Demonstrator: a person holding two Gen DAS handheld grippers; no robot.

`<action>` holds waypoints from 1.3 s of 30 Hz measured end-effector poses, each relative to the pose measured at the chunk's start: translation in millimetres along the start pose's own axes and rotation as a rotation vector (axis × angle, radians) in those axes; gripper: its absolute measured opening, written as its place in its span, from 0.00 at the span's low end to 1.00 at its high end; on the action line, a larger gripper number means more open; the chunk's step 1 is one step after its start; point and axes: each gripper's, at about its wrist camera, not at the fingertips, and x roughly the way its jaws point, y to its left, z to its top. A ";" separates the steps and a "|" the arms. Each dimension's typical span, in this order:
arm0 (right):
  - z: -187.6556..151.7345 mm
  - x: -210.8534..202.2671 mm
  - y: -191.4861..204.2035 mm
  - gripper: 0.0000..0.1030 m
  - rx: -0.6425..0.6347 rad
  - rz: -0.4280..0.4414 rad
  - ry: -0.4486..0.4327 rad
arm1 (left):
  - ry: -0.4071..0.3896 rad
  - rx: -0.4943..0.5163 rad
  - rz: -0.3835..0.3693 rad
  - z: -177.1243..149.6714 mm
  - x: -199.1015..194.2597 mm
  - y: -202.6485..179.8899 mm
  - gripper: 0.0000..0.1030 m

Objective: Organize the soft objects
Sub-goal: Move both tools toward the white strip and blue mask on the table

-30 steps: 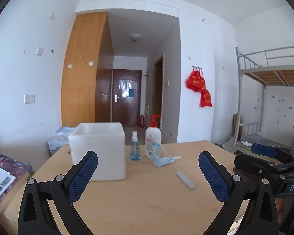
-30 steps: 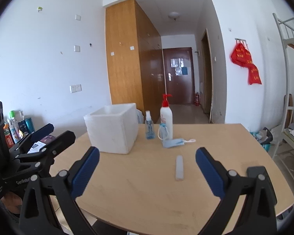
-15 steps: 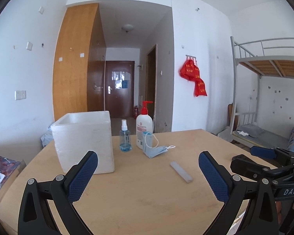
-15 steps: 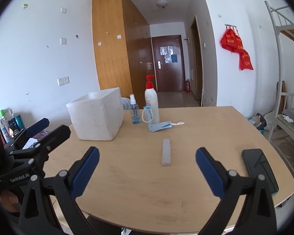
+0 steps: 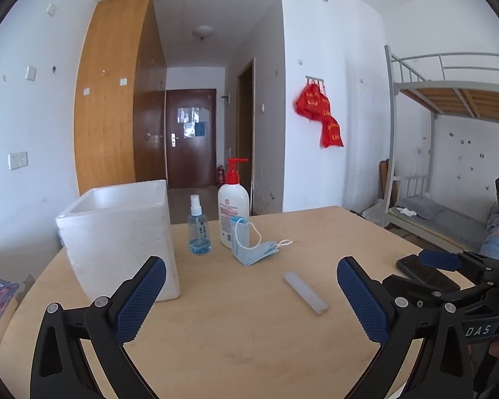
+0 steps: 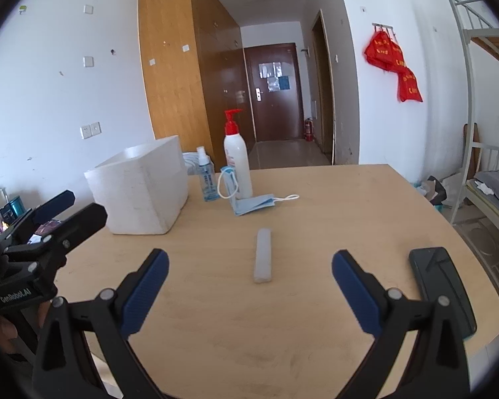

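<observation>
A folded blue face mask (image 5: 254, 247) (image 6: 249, 199) leans against a white pump bottle (image 5: 233, 211) (image 6: 238, 163) at the far middle of the wooden table (image 5: 249, 332). A pale translucent strip (image 5: 305, 292) (image 6: 263, 255) lies flat nearer to me. A white foam box (image 5: 119, 236) (image 6: 143, 189) stands open-topped at the left. My left gripper (image 5: 251, 299) is open and empty above the near table. My right gripper (image 6: 249, 292) is open and empty, the strip just ahead of it.
A small blue spray bottle (image 5: 199, 227) (image 6: 208, 176) stands between the box and the pump bottle. A black phone (image 6: 444, 289) (image 5: 427, 271) lies near the table's right edge. A metal bunk bed (image 5: 449, 139) stands at the right. Each gripper shows in the other's view.
Both grippers have moved forward and lower toward the table; the box, mask and strip look closer. Both stay open. No object has moved.
</observation>
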 end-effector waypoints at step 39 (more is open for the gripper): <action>19.6 132.5 -23.0 0.97 -0.044 -0.017 0.307 | 0.317 -0.036 -0.088 19.0 193.7 21.6 0.93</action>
